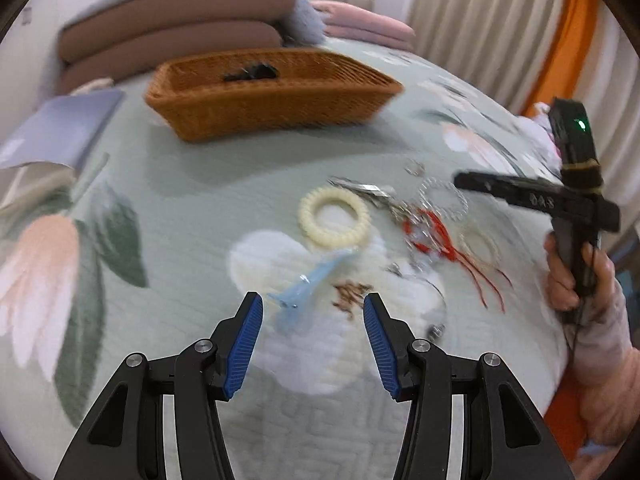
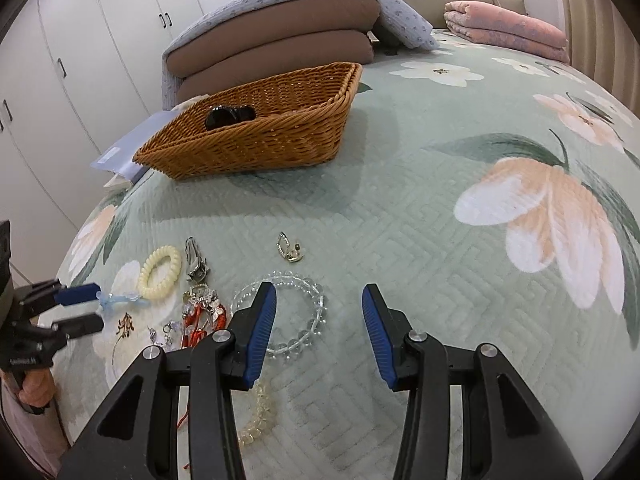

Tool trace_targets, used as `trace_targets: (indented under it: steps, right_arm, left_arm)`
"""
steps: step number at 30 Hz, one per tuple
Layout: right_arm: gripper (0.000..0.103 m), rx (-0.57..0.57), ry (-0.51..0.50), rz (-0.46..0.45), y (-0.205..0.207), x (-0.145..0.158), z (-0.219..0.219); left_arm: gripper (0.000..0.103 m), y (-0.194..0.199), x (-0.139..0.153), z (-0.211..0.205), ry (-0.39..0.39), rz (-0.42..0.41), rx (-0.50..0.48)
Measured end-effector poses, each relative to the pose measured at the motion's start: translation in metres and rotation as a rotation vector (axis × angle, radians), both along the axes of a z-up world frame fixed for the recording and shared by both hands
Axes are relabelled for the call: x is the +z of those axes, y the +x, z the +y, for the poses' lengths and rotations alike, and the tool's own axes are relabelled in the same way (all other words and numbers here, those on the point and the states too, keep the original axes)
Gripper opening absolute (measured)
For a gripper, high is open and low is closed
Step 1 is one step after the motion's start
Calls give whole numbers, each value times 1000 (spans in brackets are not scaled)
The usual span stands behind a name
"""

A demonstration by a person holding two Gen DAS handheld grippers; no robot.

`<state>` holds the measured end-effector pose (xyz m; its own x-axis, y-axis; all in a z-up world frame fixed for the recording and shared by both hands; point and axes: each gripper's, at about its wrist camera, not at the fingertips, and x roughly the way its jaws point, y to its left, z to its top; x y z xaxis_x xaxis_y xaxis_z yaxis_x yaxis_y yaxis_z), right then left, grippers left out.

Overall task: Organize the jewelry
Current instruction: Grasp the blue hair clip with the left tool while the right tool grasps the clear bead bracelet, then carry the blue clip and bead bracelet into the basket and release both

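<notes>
Jewelry lies in a loose cluster on the floral green bedspread [image 2: 400, 220]. My left gripper [image 1: 313, 304] is open just above a pale blue hair clip [image 1: 308, 280] and a small brown trinket [image 1: 350, 294], gripping nothing. Farther off lie a cream spiral hair tie [image 1: 332, 216], a silver clip [image 1: 368, 190] and a red cord charm [image 1: 432, 236]. My right gripper [image 2: 319, 296] is open over a clear bead bracelet [image 2: 316, 320], its left finger covering part of it. A pale yellow bead bracelet [image 2: 260, 412] lies nearer, a small silver piece [image 2: 290, 250] beyond. The wicker basket [image 2: 260, 148] holds a black item [image 2: 230, 116].
Folded brown cushions [image 2: 280, 40] under a grey-blue blanket and a pink blanket [image 2: 504, 28] lie behind the basket. A pale blue folder [image 2: 128, 152] lies at the basket's left, near the bed edge. White wardrobes [image 2: 80, 60] stand left, curtains [image 1: 480, 20] right.
</notes>
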<state>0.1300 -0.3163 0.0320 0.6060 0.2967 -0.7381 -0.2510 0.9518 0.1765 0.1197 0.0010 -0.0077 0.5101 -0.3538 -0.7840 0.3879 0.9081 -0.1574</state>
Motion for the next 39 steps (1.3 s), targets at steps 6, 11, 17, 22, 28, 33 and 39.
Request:
trace_targets:
  steps: [6, 11, 17, 22, 28, 33, 39]
  right_arm:
    - [49, 17, -35, -3, -2, -3, 8]
    - [49, 17, -72, -1, 0, -7, 14]
    - [47, 27, -206, -47, -3, -12, 35]
    - [33, 51, -218, -51, -3, -13, 40]
    - [11, 95, -269, -72, -9, -15, 53]
    - [11, 121, -180, -53, -8, -11, 46]
    - [10, 134, -66, -58, -9, -2, 35]
  left_arm:
    - [54, 15, -8, -9, 72, -16, 47]
    - [54, 8, -12, -28, 146, -43, 16]
    - [47, 8, -14, -29, 146, -48, 19]
    - [31, 4, -13, -34, 155, -59, -8]
    - [12, -1, -12, -42, 160, -66, -33]
    - [12, 2, -11, -37, 121, -52, -19]
    - [12, 4, -6, -27, 70, -56, 14]
